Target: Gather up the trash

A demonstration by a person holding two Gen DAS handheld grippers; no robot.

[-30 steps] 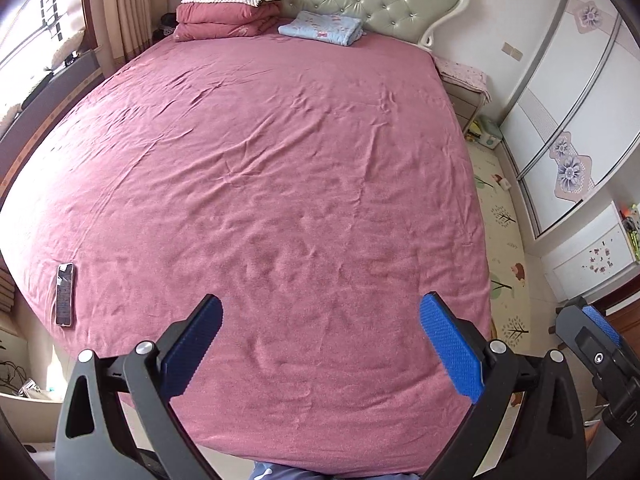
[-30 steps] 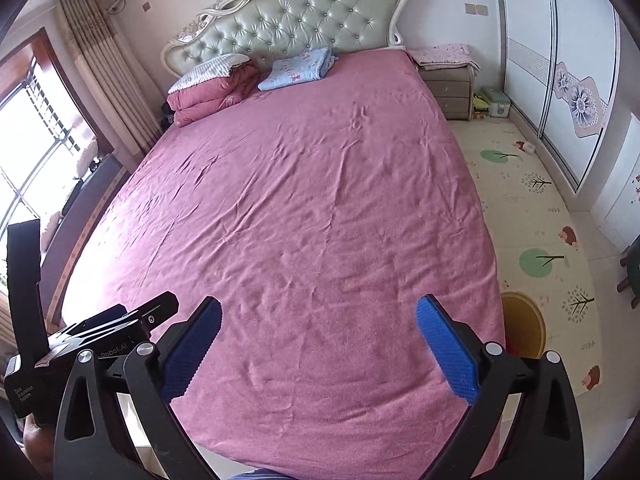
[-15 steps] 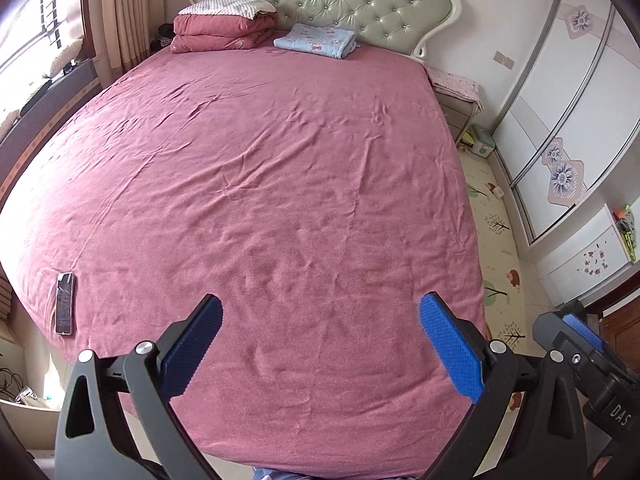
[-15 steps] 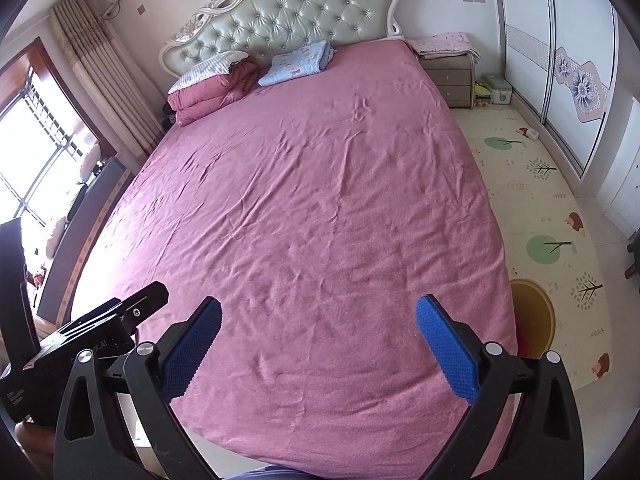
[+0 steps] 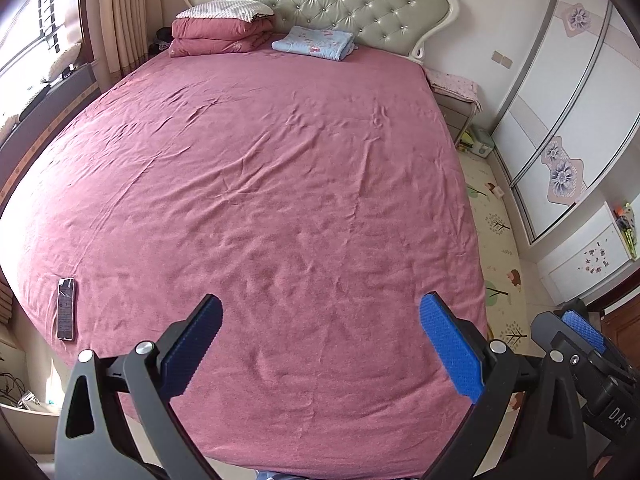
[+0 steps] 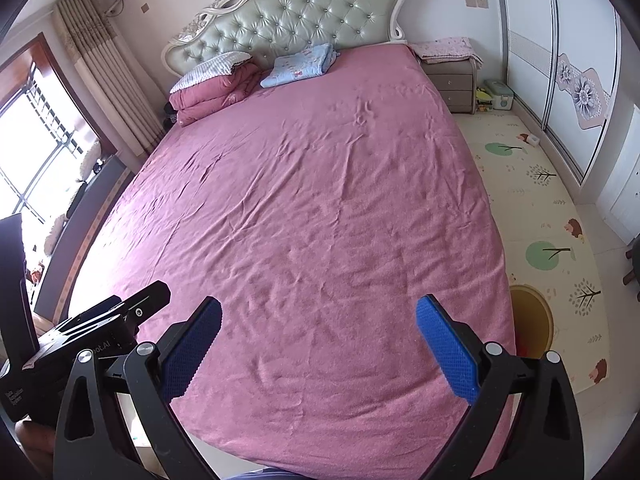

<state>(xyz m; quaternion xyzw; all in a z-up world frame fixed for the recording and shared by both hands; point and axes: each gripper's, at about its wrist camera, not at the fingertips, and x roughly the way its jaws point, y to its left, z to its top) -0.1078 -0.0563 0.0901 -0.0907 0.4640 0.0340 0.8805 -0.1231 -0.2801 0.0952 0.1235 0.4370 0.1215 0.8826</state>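
Tongs spread wide over a wrinkled pink bed, no trash that I can make out.

Left wrist view: my left gripper [image 5: 320, 344] gapes wide, its blue textured pads holding nothing, above the creased pink bedspread [image 5: 256, 184]. A flat dark phone [image 5: 66, 309] lies left of the tongs near the bed edge. Far ahead sit a folded blue blanket [image 5: 314, 42] and the tufted green headboard [image 5: 320, 8].
Right wrist view: my right gripper [image 6: 318, 344] is equally wide and empty; a patterned foam mat [image 6: 536, 216] lies right of it.
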